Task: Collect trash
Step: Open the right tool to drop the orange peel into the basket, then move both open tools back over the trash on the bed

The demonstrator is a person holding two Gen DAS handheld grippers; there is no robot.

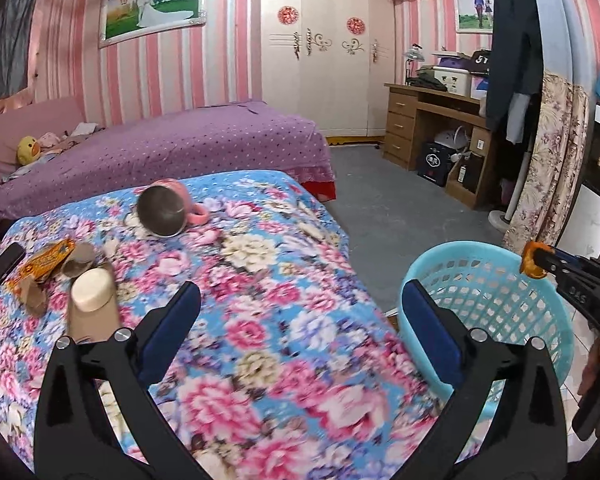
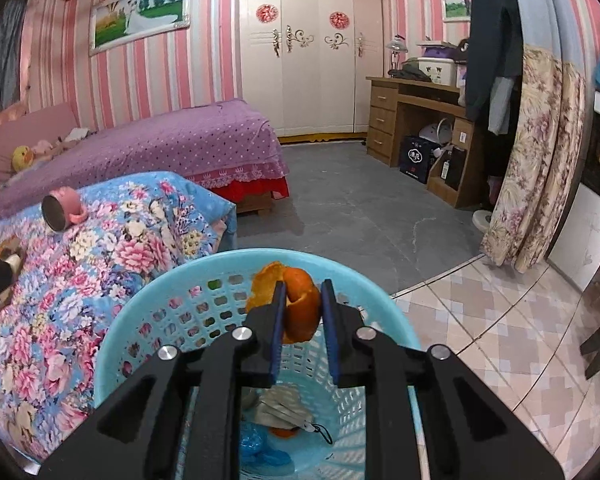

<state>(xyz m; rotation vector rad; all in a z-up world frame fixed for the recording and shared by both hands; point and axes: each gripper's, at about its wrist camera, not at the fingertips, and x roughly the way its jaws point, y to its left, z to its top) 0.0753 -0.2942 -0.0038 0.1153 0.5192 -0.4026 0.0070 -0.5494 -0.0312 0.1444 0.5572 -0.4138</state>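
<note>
My right gripper [image 2: 303,286] is shut on a piece of orange peel [image 2: 298,304] and holds it over the open top of a light blue plastic basket [image 2: 172,300]. The basket holds a grey mask, blue wrapping and another orange scrap. In the left wrist view the right gripper [image 1: 534,266] with the peel [image 1: 529,264] is above the basket [image 1: 496,280]. My left gripper [image 1: 300,308] is open and empty above the floral blanket [image 1: 284,320]. An orange carton [image 1: 46,262] and cardboard tubes [image 1: 92,300] lie on the blanket at the left.
A pink mug [image 1: 166,210] lies on its side on the blanket. A black phone [image 1: 0,270] lies at the left edge. A purple bed [image 1: 180,144] is behind, a wooden desk [image 1: 432,128] and wardrobe [image 1: 324,60] farther back. The basket stands on the floor beside the bed.
</note>
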